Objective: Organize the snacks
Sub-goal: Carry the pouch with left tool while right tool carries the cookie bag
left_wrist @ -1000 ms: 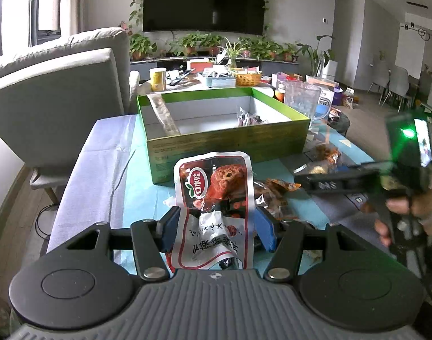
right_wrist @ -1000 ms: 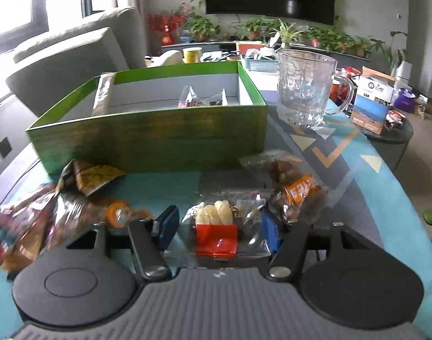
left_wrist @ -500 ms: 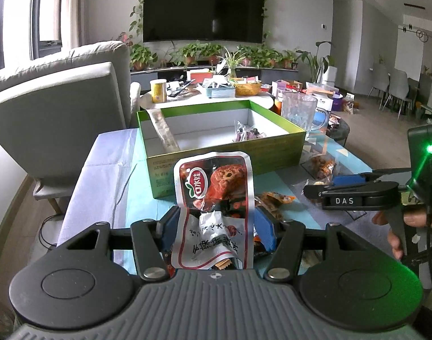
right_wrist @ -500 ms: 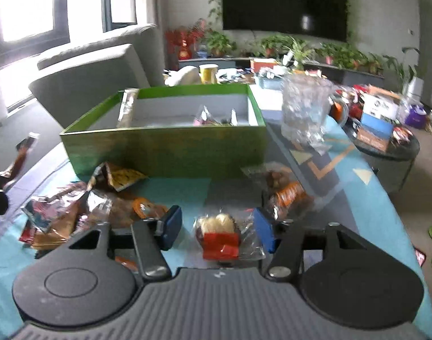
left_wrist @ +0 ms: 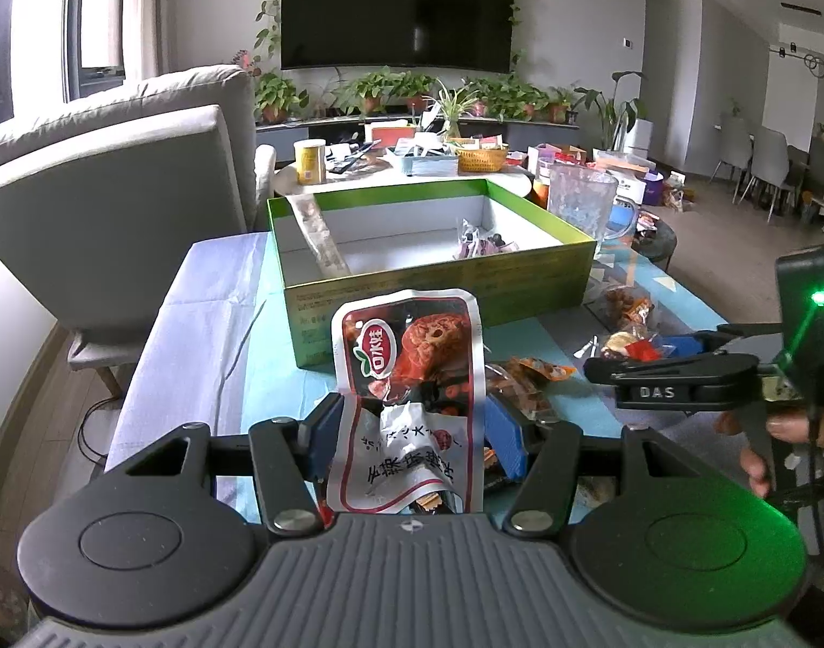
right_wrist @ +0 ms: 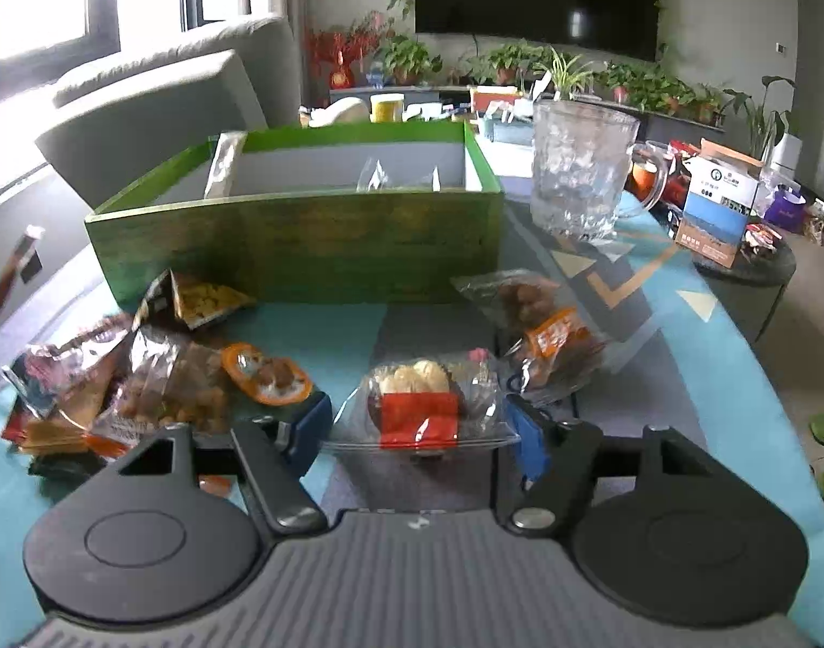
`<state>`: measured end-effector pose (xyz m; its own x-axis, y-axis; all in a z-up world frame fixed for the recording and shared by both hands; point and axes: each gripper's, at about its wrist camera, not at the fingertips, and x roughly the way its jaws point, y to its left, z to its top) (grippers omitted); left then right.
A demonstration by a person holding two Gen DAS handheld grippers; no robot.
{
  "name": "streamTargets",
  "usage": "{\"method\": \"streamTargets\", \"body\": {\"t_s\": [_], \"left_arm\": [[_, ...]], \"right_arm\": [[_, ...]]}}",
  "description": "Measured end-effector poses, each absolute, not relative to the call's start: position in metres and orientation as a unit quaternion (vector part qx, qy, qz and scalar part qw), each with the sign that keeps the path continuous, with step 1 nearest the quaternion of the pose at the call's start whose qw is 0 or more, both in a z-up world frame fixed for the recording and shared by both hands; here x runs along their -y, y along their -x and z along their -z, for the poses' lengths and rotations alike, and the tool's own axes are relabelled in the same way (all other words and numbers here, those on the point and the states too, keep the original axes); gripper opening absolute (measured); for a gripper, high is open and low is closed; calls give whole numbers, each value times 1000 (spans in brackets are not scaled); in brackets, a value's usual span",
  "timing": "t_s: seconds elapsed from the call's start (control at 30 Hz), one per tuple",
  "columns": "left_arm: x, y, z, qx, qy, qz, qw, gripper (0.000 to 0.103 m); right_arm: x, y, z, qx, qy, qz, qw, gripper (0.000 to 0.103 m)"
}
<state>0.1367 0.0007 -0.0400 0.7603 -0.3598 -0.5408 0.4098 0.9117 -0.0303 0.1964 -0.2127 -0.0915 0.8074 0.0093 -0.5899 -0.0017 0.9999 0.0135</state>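
My left gripper (left_wrist: pixel 409 432) is shut on a red and white snack packet (left_wrist: pixel 409 378) and holds it upright above the table, short of the green box (left_wrist: pixel 428 275). The box holds a long clear packet (left_wrist: pixel 320 237) against its left wall and small wrapped snacks (left_wrist: pixel 482 243) at the right. My right gripper (right_wrist: pixel 420 426) is shut on a clear packet with a red label (right_wrist: pixel 420 405), lifted a little off the table; it also shows in the left wrist view (left_wrist: pixel 636 348). The green box (right_wrist: pixel 304 237) stands ahead of it.
Loose snack packets lie left of my right gripper (right_wrist: pixel 158 372) and one to its right (right_wrist: pixel 541 329). A glass mug (right_wrist: pixel 579 173) stands right of the box. A grey sofa (left_wrist: pixel 115 200) is at the left. A cluttered round table (left_wrist: pixel 412 162) stands behind.
My right gripper has lifted the clear packet off the table and drawn back and up. My left gripper has risen slightly with the red packet still in it.
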Motion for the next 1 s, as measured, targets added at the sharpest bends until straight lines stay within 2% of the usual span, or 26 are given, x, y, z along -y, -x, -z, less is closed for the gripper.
{"method": "streamTargets", "body": {"t_s": [0.6,1.0], "left_arm": [[11,-148,20,-241,-40,209,947,54],[13,-156,30,-265,-39,205,941,54]], "right_arm": [[217,-187,39,-218,-17,-31,975,45],[223,-167,72,-273,-21,-26,961,46]]}}
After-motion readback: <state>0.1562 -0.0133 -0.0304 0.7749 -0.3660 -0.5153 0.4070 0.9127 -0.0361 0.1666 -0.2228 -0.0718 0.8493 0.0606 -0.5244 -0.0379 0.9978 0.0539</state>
